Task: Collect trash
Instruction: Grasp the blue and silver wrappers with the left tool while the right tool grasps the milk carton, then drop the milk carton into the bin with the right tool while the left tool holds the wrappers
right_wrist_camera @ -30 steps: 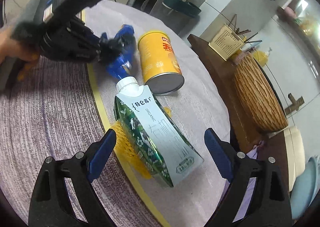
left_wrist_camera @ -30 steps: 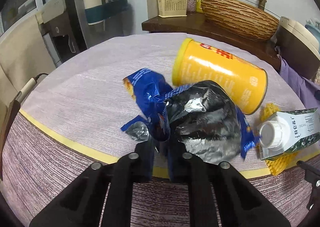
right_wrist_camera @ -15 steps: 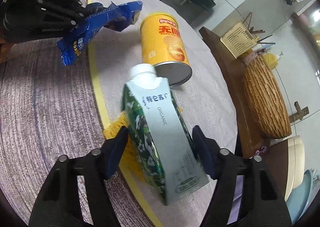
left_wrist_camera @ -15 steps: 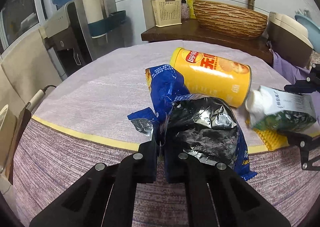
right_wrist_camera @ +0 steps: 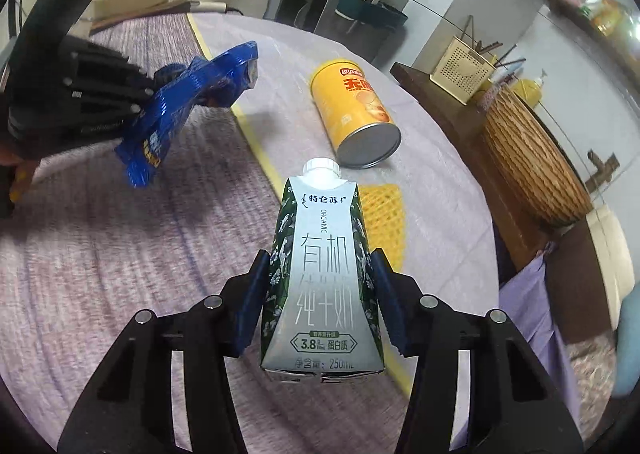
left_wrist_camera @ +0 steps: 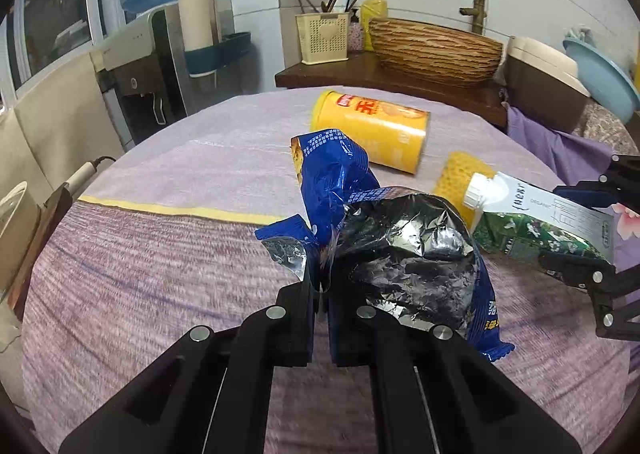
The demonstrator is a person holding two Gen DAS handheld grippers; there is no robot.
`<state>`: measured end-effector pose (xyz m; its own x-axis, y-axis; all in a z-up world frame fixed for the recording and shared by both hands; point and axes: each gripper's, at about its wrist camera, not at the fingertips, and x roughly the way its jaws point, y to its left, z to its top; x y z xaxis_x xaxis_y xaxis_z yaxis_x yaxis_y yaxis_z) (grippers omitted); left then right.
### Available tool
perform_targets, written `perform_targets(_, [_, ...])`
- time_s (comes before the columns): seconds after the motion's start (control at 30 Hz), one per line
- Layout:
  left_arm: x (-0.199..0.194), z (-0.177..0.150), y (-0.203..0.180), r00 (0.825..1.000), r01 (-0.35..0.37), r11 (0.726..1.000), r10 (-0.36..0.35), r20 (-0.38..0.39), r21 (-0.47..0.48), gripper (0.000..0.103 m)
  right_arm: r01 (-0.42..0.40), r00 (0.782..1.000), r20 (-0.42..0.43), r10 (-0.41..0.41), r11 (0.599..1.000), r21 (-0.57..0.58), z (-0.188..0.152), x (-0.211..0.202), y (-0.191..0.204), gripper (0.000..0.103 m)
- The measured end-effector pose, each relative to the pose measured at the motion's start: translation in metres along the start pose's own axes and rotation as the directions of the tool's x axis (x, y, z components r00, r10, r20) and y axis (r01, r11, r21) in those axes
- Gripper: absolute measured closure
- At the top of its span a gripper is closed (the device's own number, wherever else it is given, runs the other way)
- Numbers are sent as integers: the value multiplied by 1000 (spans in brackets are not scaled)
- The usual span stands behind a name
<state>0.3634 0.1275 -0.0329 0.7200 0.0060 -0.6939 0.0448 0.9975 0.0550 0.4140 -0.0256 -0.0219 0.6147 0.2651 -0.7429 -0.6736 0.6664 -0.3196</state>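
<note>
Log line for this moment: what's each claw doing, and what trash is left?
left claw: shut on blue wrapper | right claw: just closed on milk carton | left on table: chip can, yellow net

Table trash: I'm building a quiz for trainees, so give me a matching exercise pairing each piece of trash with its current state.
Things:
1. blue snack bag
2. milk carton
3. yellow chip can
4. yellow foam net

States:
A. lying on its side on the table, ungripped
B. pinched in the left gripper
C. flat on the table beyond the carton
D. clamped between the right gripper fingers

Pairs: 1-B, 2-D, 3-A, 4-C
</note>
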Motion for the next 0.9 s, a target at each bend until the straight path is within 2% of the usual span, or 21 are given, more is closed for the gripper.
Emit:
perform_targets(0.23, [-58,-34,-29,997,28,999,-31,68,34,97,-45,996,84,34,991,125,-33,-52,15,51])
perform_targets(0.33, [-82,-51,-46,994,44,997,-50,93,57,97,-40,993,118,19,985,171,-52,-75,22,51])
perform_targets(0.47, [-105,-73,-71,989,101,993,-106,105,58,97,-35,988,152,-3,969,243,-84,-101,25,51])
perform_targets(0.63, [-126,-93,-101,980,155,986,-161,115,61,97,-13,986,161,-50,929,370,-132,-126,22,51])
perform_targets(0.77, [-137,-106,-128,973,186,980,-194,122,75,97,14,980,174,-96,907,421,-169,-148,24,52])
perform_targets(0.9, [-144,-114,-153,966,222,972,-230,120,83,97,36,982,143,-124,862,506,-205,-157,14,52])
